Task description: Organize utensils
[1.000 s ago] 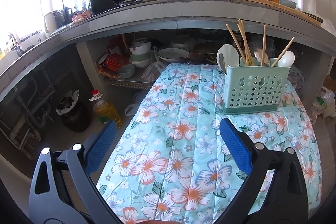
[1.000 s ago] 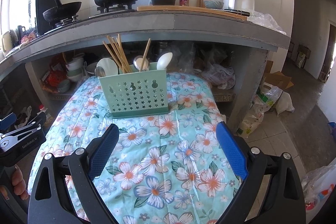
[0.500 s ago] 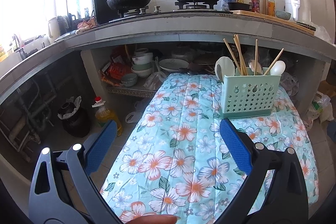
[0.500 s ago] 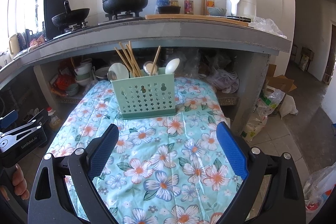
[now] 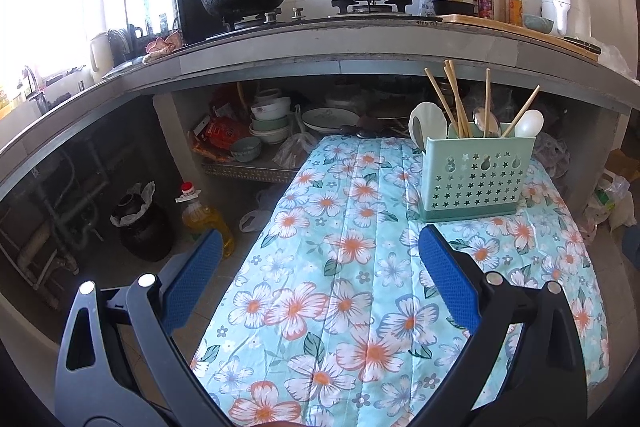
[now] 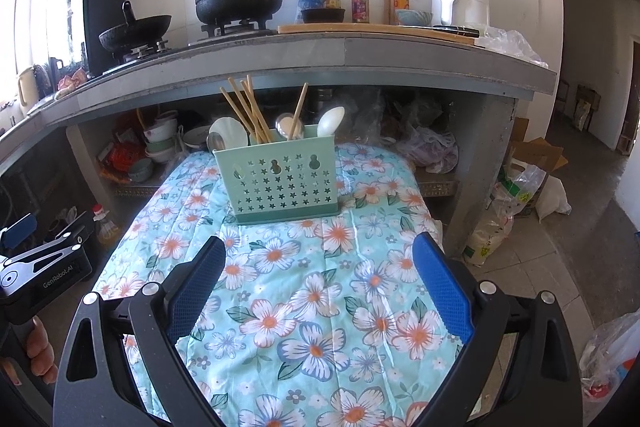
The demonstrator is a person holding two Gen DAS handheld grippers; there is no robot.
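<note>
Utensil holder (image 6: 281,182) stands well beyond right hand-held gripper (image 6: 316,279), apart.

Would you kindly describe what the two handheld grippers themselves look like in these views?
Both the left gripper and the right gripper have black angular plastic arms with triangular cut-outs and silver pivot bolts, and each finger carries a blue, dimple-textured pad. Seen from the right wrist view, the left gripper's body is black with a silver metal bracket and white "GenRobot.AI" lettering. No cables or sleeves show.

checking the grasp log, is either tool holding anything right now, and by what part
Nothing is held. The left tool and right tool are both open and empty.
</note>
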